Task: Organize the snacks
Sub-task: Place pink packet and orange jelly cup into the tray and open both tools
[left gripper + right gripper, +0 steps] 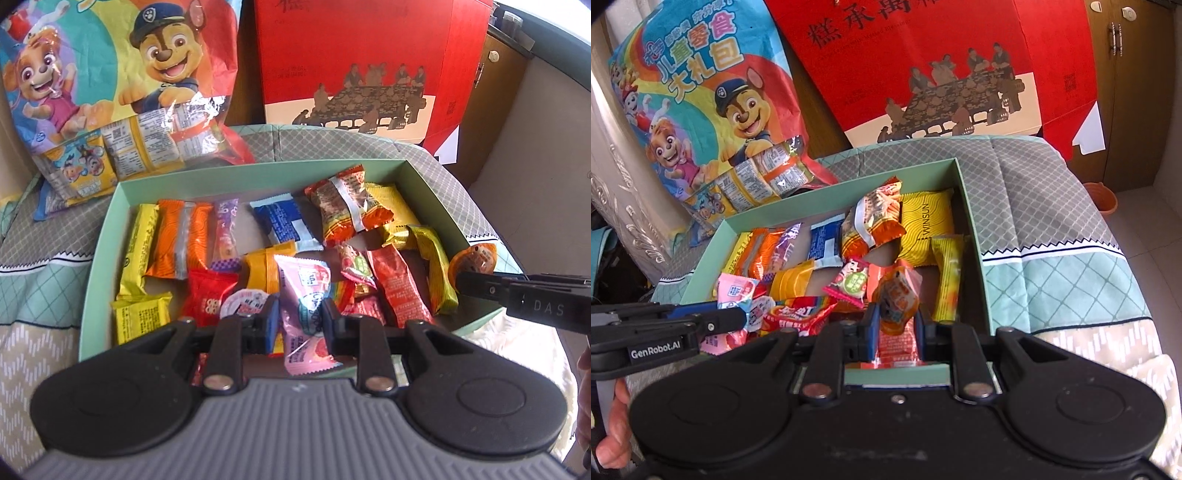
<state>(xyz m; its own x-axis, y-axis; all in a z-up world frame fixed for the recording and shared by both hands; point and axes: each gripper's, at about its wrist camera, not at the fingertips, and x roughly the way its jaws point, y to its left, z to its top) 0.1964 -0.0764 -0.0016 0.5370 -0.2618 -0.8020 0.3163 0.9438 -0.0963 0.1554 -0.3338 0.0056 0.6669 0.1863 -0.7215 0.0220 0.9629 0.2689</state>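
Both grippers hung over the pale green box (236, 177), which sat on a quilted grey and mint cloth (1045, 206) and held a loose jumble of wrapped snacks; left gripper (300, 314) had its jaws drawn narrow onto a pink sachet (303, 291), the pads pressing its sides, with the sachet's top among the other packets and its tail hanging toward the camera; a small white-lidded cup (245, 303) lay just beside the left pad; right gripper (897, 325) had its jaws nearly together, pinched on an orange jelly cup (897, 301) with a crinkled clear wrapper, held just above the box's near wall; in the left wrist view the same cup showed at the tip of the right gripper, over the box's right-hand rim; along the box's far left side lay a yellow bar (138, 247), an orange packet (181, 240) and a slim purple stick (224, 232) side by side; a blue and white packet (284, 225) sat mid-box; a red-orange pouch (343, 206) rested partly on a yellow Winsun packet (925, 229) in the far right corner; behind the box leaned a cartoon-puppy snack bag (110, 85), several small packets visible through its clear window; beside it stood a red gift box (354, 62); a person's fingers (611, 428) showed at the lower left edge of the right wrist view.
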